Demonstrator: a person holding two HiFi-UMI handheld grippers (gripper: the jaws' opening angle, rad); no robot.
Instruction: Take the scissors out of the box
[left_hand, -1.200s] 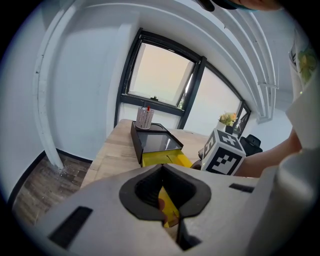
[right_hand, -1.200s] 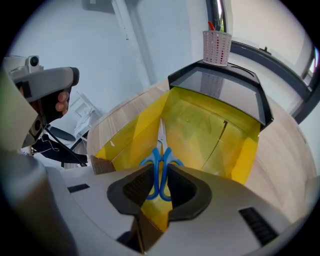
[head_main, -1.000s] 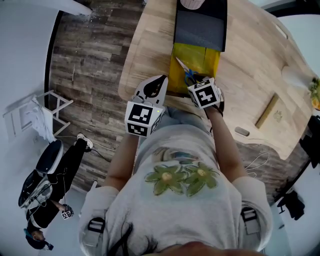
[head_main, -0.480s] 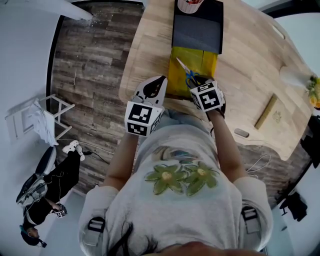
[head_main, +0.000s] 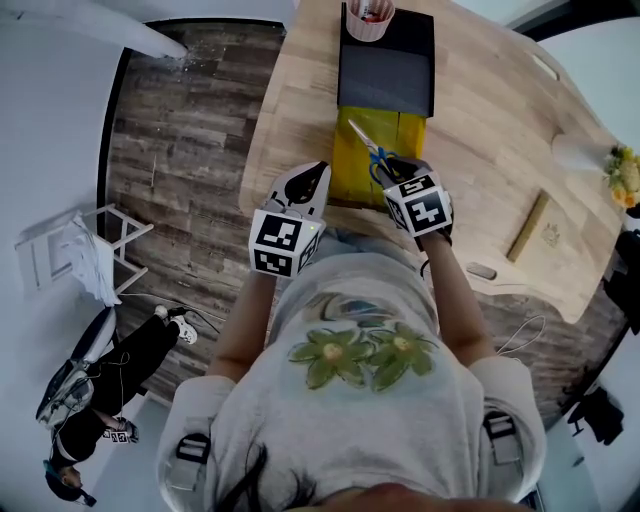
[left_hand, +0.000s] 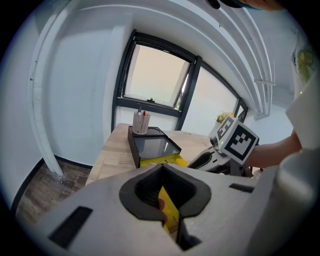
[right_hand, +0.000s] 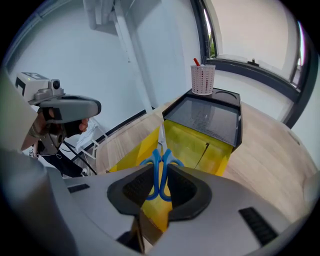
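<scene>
The scissors (right_hand: 158, 162), with blue handles and silver blades, hang by their handles over the open yellow box (right_hand: 192, 142). My right gripper (right_hand: 161, 175) is shut on those handles, and the blades point away from me. In the head view the scissors (head_main: 372, 152) sit above the near end of the yellow box (head_main: 352, 165), in front of my right gripper (head_main: 393, 168). My left gripper (head_main: 312, 176) is at the box's near left edge. Its jaws are closed with a yellow strip of the box (left_hand: 169, 212) between them.
A black tray (head_main: 385, 65) lies over the far end of the box, with a white pen cup (head_main: 368, 12) on it. On the wooden table (head_main: 500, 120) lie a wooden strip (head_main: 530, 225) and a small grey piece (head_main: 482, 270). A person (head_main: 100, 370) is on the floor, lower left.
My right gripper has risen a little with the scissors in it. The left gripper has stayed at the box's edge.
</scene>
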